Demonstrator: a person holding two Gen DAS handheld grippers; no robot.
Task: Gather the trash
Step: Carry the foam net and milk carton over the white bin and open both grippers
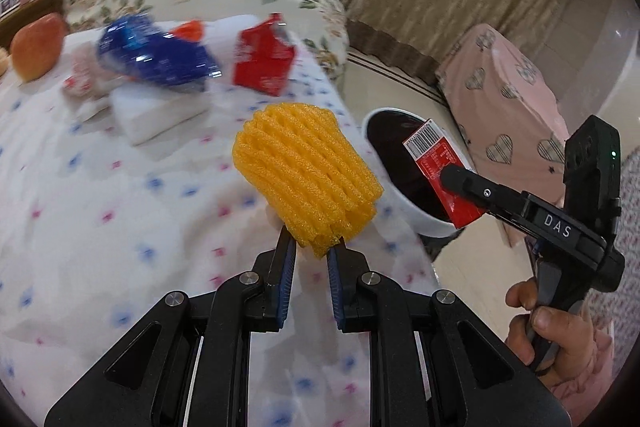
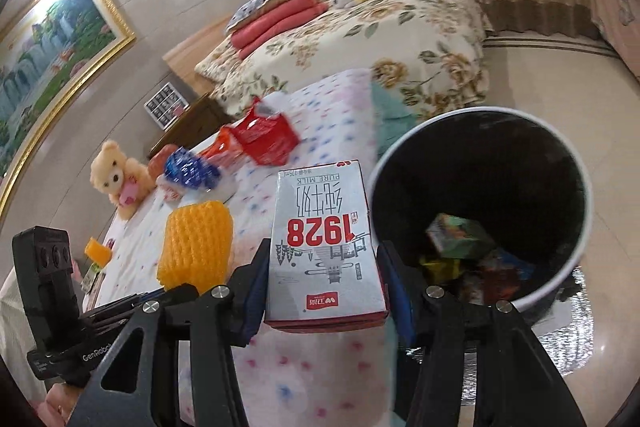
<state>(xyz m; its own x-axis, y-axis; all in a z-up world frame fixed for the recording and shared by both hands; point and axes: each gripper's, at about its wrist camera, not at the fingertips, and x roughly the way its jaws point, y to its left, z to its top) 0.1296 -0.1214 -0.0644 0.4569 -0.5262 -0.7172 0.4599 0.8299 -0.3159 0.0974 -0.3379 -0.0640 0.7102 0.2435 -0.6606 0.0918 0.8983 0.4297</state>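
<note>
Left gripper (image 1: 313, 254) clamped tight on the lower end of a yellow foam fruit net (image 1: 306, 173), net sticking up above the flowered bedspread (image 1: 120, 207). Right gripper (image 2: 324, 291) squeezing a milk carton (image 2: 324, 247) by its two sides, white face with the red "1928" print turned upside down to the camera, red underside showing in the left wrist view. Carton out past the bed's edge, over the near rim of the white trash bin (image 2: 584, 223). Bin standing on the tiled floor (image 2: 560, 99) just beside the bed's edge, black-lined, with several colourful wrappers and a small box already lying at the bottom. A hand (image 1: 548, 331) wrapped round the right gripper's handle, low at the right of the left wrist view.

More litter further back on the bedspread: a torn red carton (image 1: 262, 61), a crumpled blue wrapper (image 1: 156, 57) lying on a white foam block (image 1: 160, 111), a scrap of orange packaging just behind, all blurred. An apple (image 1: 36, 45) near the far left edge. A cream teddy bear (image 2: 116, 179) sitting toward the far side of the bed.
</note>
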